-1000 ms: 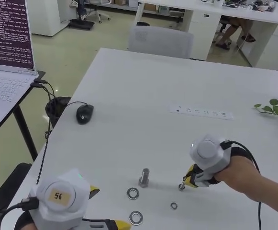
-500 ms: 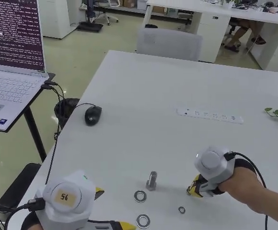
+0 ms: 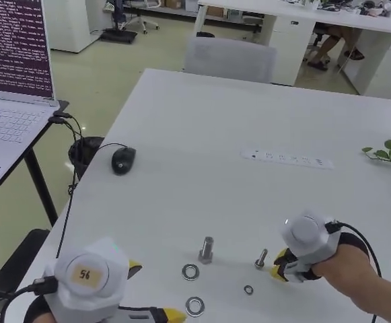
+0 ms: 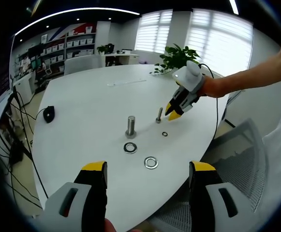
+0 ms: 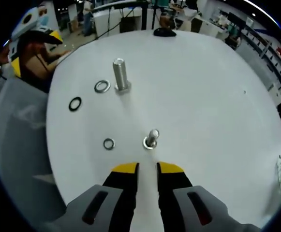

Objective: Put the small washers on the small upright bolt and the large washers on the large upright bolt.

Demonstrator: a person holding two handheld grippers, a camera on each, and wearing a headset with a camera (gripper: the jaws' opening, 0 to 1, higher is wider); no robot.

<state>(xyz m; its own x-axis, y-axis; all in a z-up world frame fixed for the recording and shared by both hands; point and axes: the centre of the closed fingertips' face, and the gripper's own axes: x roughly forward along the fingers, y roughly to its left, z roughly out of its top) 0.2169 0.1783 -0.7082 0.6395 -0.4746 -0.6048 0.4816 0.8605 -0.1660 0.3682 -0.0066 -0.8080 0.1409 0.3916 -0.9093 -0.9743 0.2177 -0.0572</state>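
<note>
The step in hand is judged to be the fetching of the small washer (image 5: 109, 143), which lies flat on the table (image 3: 202, 134) near its front edge, just left of the small bolt (image 5: 151, 137) in the right gripper view. The right gripper (image 5: 147, 166) is held just short of that bolt, its jaws drawn almost together with nothing between them. A shift toward the washer and an opening of the jaws would be called for. The left gripper (image 4: 148, 166) is spread wide and empty. Two large washers (image 3: 190, 272) lie unthreaded by the large bolt (image 3: 206, 249) — whether a washer already sits on the small bolt cannot be told.
</note>
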